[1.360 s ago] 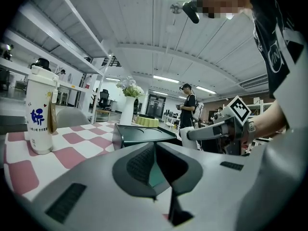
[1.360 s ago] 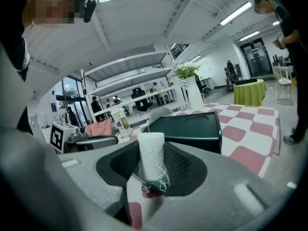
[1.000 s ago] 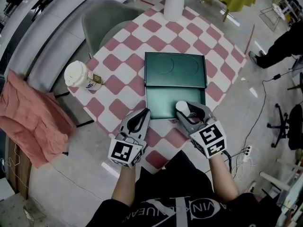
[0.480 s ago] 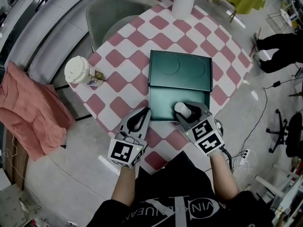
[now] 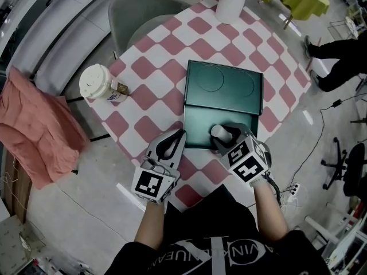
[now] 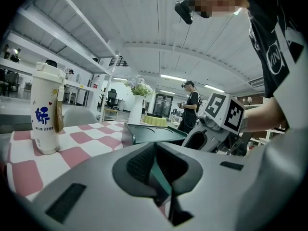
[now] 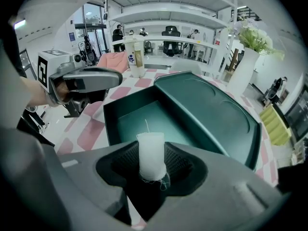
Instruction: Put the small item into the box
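A dark green box (image 5: 198, 125) lies open on the pink-and-white checked table, its lid (image 5: 223, 85) folded back on the far side. My right gripper (image 5: 225, 135) is shut on a small white candle (image 5: 219, 132), held upright over the box's near right corner. In the right gripper view the candle (image 7: 151, 155) stands between the pads, wick up, with the box tray (image 7: 144, 112) just beyond. My left gripper (image 5: 176, 135) rests at the box's near left corner, jaws together and empty. The box edge (image 6: 149, 134) shows past it in the left gripper view.
A white lidded cup (image 5: 97, 83) stands at the table's left corner. A white vase (image 5: 231, 4) with a plant is at the far corner. A grey chair (image 5: 143, 10) sits behind the table, and a pink cloth (image 5: 34, 125) lies at left. A person (image 5: 338, 56) stands at right.
My right gripper has turned a little and shifted slightly over the box's near edge with the candle. The left gripper has stayed put.
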The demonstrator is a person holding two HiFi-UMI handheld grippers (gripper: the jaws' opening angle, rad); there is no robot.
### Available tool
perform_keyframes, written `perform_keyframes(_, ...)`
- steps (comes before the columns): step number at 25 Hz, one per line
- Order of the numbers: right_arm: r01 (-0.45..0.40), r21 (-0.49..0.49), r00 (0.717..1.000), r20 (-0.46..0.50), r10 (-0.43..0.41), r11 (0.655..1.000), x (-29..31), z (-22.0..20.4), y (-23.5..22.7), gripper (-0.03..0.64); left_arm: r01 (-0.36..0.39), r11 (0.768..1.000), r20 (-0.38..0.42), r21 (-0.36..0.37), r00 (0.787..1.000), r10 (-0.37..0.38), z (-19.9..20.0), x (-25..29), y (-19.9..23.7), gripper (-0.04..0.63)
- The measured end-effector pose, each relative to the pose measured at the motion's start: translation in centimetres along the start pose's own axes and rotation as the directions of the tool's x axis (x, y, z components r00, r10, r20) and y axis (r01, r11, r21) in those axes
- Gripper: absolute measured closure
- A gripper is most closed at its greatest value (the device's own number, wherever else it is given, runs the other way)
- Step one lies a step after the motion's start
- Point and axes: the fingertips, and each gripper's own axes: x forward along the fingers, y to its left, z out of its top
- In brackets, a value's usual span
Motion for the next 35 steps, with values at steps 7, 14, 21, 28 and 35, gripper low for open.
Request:
perform_keyframes(7, -0.023, -0.013, 1.000, -0.015, 0.023, 1.000, 0.5, 0.2, 0.0, 0.453, -0.011, 1.000, 0.011, -0.021, 1.000, 0.011, -0.1, -0.1, 0.3, 0.572)
perform_keyframes(14, -0.036, -0.003, 0.999, 0.013, 0.036, 0.999, 0.6, 0.7, 0.1, 0.453, -0.038, 0.998, 0.012, -0.049, 0.999, 0.039, -0.4, -0.7, 1.0, 0.572)
perform_keyframes(21, -0.020, 0.023, 0.999, 0.027, 0.019, 1.000, 0.2, 0.6, 0.0, 0.443, -0.038, 0.997, 0.012, -0.061, 0.999, 0.039, -0.4, -0.8, 1.0, 0.572)
perform_keyframes(28, 0.001, 0.053, 0.997, 0.078, -0.005, 0.999, -0.7, 0.8, -0.1, 0.443, -0.024, 0.998, 0.006, -0.055, 1.000, 0.025, -0.7, -1.1, 0.6, 0.572)
perform_keyframes(35, 0.069, 0.074, 0.987, 0.138, -0.079, 0.995, -2.1, 1.2, -0.5, 0.443, -0.006, 0.999, 0.003, -0.044, 1.000, 0.006, -0.7, -1.5, 0.0, 0.572)
